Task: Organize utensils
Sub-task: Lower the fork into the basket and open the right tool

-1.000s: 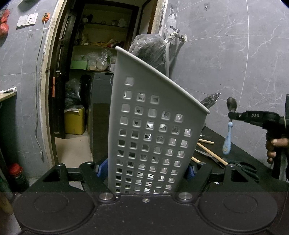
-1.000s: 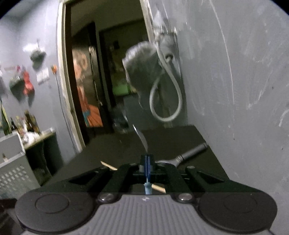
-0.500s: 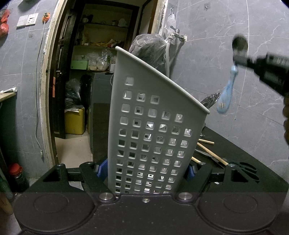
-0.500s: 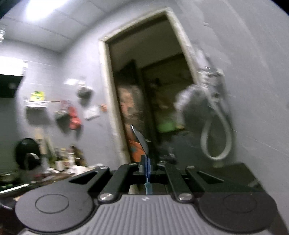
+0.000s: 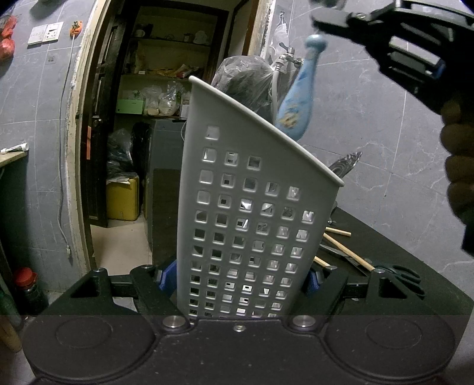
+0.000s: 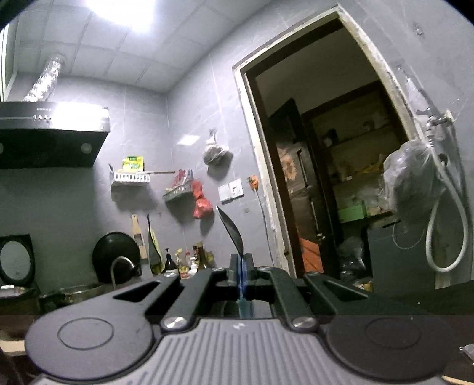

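Now right tool (image 6: 241,277), pinching spoon (image 5: 296,109), risen above basket (image 5: 251,213); left tool (image 5: 237,281) clamps basket, unmoved.

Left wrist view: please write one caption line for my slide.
Left gripper holds a white utensil basket; right gripper brings a blue-handled spoon.

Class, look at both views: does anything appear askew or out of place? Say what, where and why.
The white caddy leans over in the left claw, its rim slanting. Chopsticks and scissors lie loose on the counter behind it. The right claw grips a spoon above the caddy.
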A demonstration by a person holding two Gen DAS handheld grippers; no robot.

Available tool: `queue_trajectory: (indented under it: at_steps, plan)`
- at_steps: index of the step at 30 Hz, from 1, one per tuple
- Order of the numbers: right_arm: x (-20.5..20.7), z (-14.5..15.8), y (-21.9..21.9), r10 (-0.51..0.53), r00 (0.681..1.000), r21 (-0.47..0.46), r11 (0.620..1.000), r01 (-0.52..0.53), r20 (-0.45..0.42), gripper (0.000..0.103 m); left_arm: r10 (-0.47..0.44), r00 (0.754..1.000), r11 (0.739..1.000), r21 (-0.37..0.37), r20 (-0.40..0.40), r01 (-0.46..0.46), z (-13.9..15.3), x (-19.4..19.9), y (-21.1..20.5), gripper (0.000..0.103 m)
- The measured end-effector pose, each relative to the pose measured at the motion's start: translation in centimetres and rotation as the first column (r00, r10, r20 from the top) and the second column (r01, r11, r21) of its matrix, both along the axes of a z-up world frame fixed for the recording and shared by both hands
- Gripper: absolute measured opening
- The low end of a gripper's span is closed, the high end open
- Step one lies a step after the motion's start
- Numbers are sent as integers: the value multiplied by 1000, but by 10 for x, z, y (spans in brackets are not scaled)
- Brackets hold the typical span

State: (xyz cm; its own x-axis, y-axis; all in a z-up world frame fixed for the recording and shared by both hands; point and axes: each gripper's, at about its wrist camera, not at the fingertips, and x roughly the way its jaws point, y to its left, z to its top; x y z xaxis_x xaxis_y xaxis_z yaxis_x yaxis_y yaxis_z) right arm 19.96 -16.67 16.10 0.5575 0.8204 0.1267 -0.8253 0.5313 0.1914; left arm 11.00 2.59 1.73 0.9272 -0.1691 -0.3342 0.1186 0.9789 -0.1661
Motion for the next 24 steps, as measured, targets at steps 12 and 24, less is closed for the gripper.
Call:
queue_trajectory:
  at_steps: [12,24]
  plan:
    - [9,-32,26,10,997,-83,996,-17,-83,2,1,1000,1000,0,0,-1,1,-1,0,79]
    - [1,-45,31,1,996,-130,991,-13,-92,2,0,1000,1000,0,0,0,1,-1,0,79]
